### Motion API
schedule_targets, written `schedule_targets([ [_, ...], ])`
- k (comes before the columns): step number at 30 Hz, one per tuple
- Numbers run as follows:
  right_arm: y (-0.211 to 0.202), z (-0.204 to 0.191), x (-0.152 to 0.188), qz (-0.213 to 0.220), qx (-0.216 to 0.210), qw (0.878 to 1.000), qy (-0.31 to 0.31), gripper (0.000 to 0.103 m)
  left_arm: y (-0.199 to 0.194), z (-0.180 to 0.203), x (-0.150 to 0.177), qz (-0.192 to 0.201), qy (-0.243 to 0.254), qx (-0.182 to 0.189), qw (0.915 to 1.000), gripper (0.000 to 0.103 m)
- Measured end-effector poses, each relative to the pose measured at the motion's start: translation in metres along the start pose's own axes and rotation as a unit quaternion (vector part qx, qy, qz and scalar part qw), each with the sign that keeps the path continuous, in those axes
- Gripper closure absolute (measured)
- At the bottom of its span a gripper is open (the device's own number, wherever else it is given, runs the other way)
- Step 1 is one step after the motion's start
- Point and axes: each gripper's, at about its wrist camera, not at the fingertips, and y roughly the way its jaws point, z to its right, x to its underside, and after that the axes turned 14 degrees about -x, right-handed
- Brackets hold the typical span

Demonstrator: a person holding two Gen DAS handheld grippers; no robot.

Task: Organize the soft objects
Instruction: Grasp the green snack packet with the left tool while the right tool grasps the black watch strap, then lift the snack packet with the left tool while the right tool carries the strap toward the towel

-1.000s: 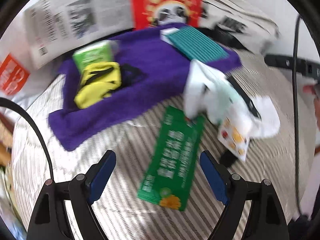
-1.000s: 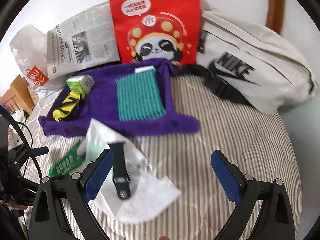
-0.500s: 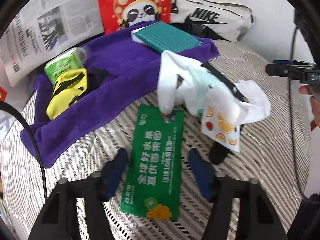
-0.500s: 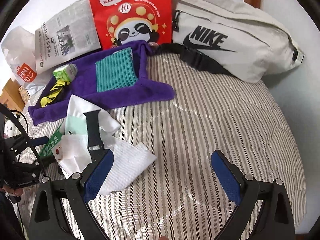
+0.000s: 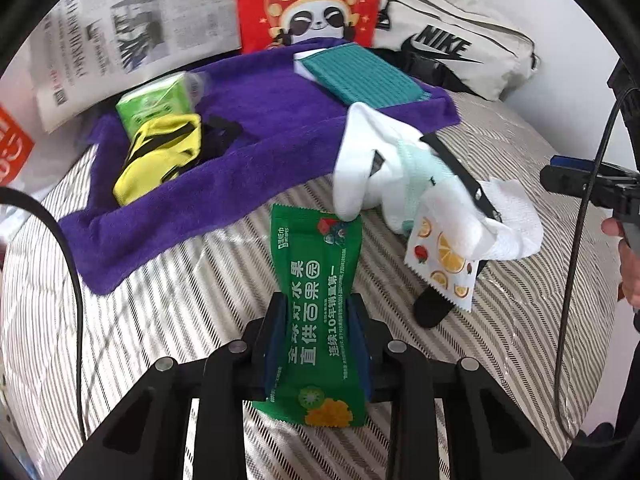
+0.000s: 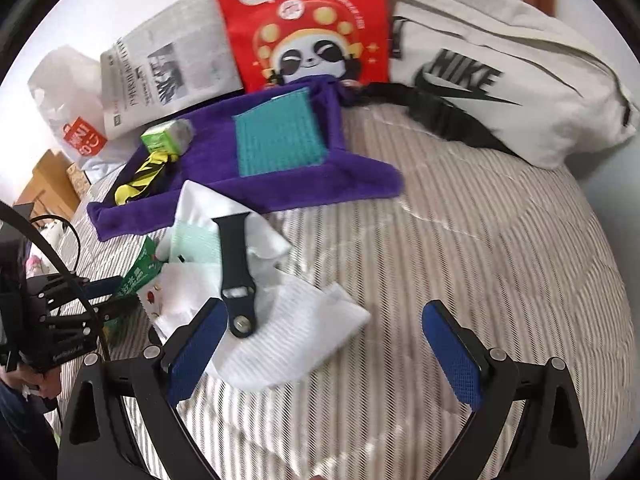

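My left gripper is shut on a green tissue packet lying on the striped bed; the packet also shows in the right wrist view. Its far end touches a white sock in a pile with a mint cloth, a fruit-print sachet, a white paper towel and a black watch strap. My right gripper is open and empty above the bed, its left finger beside the strap's end. A purple towel holds a teal cloth, a yellow-black sock and a green carton.
A red panda bag, a newspaper and a white Nike bag stand along the back wall. A white plastic bag lies at far left. Bare striped bedding spreads on the right.
My left gripper's jaws have closed on the green packet, which they straddled open before. The right gripper has moved nearer to the pile with the strap.
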Motion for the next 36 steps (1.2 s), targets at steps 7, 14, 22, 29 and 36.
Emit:
schedule_targets([
  [7, 0.042, -0.021, -0.022, -0.032, -0.057, 0.997, -0.029, 0.032, -0.004, -0.030, 0.017, -0.008, -0.050, -0.031, 0.9982, 0.074],
  [14, 0.069, -0.033, -0.019, -0.057, -0.064, 0.995, -0.041, 0.060, -0.003, -0.052, 0.024, -0.010, -0.095, -0.027, 0.9951, 0.072],
  [22, 0.054, -0.041, -0.018, -0.055, -0.058, 0.995, -0.063, 0.078, -0.003, -0.054, 0.026, -0.003, -0.102, -0.020, 0.9946, 0.071],
  [29, 0.042, -0.030, -0.014, -0.055, -0.046, 0.996, -0.048, 0.078, -0.003, -0.051, 0.026, -0.001, -0.100, -0.029, 0.9946, 0.070],
  [36, 0.057, -0.022, -0.009, -0.075, -0.048, 0.995, -0.034, 0.078, -0.003, -0.051, 0.025, -0.005, -0.096, -0.029, 0.9949, 0.070],
])
